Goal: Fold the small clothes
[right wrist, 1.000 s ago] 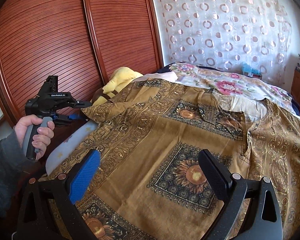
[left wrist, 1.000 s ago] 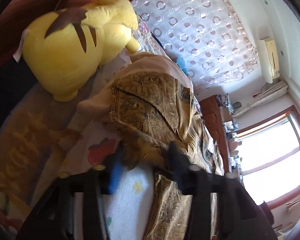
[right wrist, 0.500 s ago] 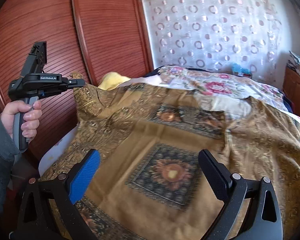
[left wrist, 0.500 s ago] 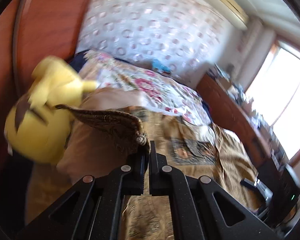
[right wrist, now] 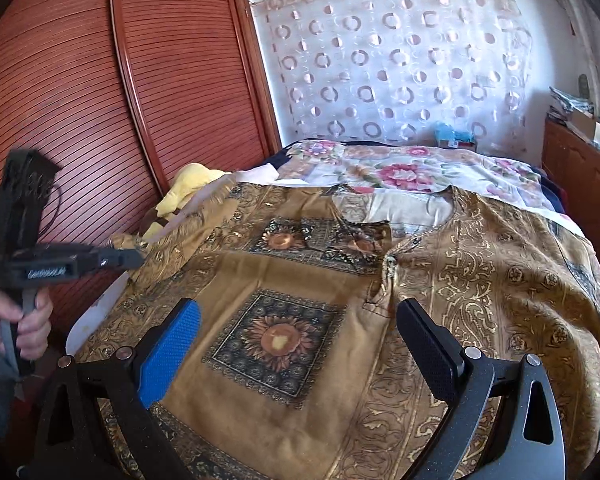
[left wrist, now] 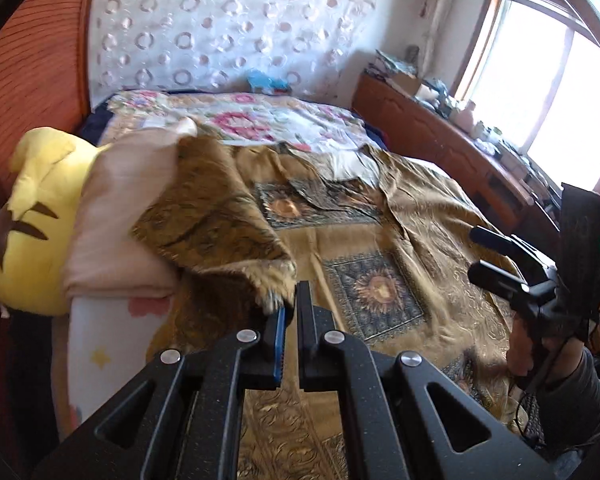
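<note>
A yellow plush toy [left wrist: 36,216] lies against the left edge of the bed [right wrist: 420,168], touching a pale pink pillow [left wrist: 120,220] on its bed side; a floral quilt [left wrist: 252,116] covers the bed's far end. Behind the bed hangs a ring-patterned curtain [right wrist: 400,60]; a slatted wooden wardrobe [right wrist: 120,80] stands left of the bed, a wooden cabinet [left wrist: 440,140] and bright window [left wrist: 552,92] right.

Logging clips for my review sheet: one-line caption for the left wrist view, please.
Left hand-held gripper shut on the brown patterned shirt sleeve edge, over the bed beside a yellow plush.
</note>
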Tool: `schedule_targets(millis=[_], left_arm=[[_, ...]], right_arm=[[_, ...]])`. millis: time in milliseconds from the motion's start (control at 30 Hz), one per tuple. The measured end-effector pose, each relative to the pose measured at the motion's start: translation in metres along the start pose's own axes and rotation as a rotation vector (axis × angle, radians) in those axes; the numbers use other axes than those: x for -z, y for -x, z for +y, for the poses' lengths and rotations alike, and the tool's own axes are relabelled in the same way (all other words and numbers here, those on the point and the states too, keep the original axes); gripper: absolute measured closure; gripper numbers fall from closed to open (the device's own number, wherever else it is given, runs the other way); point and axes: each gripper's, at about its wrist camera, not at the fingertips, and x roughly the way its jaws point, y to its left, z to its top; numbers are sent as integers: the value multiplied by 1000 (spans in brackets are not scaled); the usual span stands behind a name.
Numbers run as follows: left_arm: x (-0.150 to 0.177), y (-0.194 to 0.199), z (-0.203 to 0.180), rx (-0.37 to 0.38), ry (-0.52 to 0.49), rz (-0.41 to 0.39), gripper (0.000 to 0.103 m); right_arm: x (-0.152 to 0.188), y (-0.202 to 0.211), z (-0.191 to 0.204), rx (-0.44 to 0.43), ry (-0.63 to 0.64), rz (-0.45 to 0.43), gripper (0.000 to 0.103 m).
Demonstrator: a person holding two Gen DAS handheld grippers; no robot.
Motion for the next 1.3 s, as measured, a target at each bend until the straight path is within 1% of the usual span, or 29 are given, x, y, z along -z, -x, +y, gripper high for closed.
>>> schedule_targets(millis=[67, 133, 233, 300, 367, 400, 467, 500, 533, 600, 733, 933, 1000, 1033, 1100, 1133, 1167, 1233, 1300], left_arm=[[7, 12, 1, -32, -8, -31, 97], [12, 22, 0, -54, -12, -65, 81], [16, 34, 5, -97, -12, -107, 72], [18, 39, 11, -128, -9, -119, 65], [20, 42, 15, -150, 2, -137, 64], [21, 43, 19, -156, 11, -146, 64], [22, 45, 25, -162, 27, -161, 63], [23, 47, 29, -169, 38, -172, 63], [25, 48, 32, -170, 46, -180, 63], [27, 49, 37, -167, 58, -191, 62], [33, 51, 43, -180, 65, -190, 62], [41, 52, 50, -209, 81, -186, 61], [44, 52, 53, -209, 86, -182, 61], [45, 52, 54, -209, 87, -181, 61], [47, 52, 55, -212, 86, -179, 61], [47, 52, 55, -216, 86, -179, 60], [48, 52, 55, -217, 86, -179, 59], [49, 51, 56, -217, 89, -179, 58], [50, 50, 56, -215, 91, -179, 58]], right_arm=[[-1, -2, 3, 3, 2, 2, 4], [-4, -4, 7, 3, 8, 6, 4], [-8, -6, 13, -4, 24, 7, 4], [-12, -10, 17, -20, 37, 13, 4], [-16, -20, 25, -31, 59, 26, 7], [-19, -27, 30, -39, 72, 36, 9], [-24, -41, 34, -60, 98, 57, 18], [-26, -51, 40, -76, 118, 80, 29], [-30, -58, 38, -89, 131, 96, 39], [-36, -77, 46, -107, 163, 120, 44], [-49, -116, 70, -166, 213, 152, 45], [-56, -159, 111, -213, 312, 221, 46], [-54, -172, 121, -200, 355, 253, 46], [-53, -181, 124, -172, 377, 273, 46], [-50, -191, 126, -151, 387, 294, 46], [-48, -198, 126, -137, 390, 301, 47], [-47, -202, 126, -113, 397, 303, 53], [-48, -209, 125, -81, 403, 292, 82], [-50, -204, 116, -80, 380, 235, 95]])
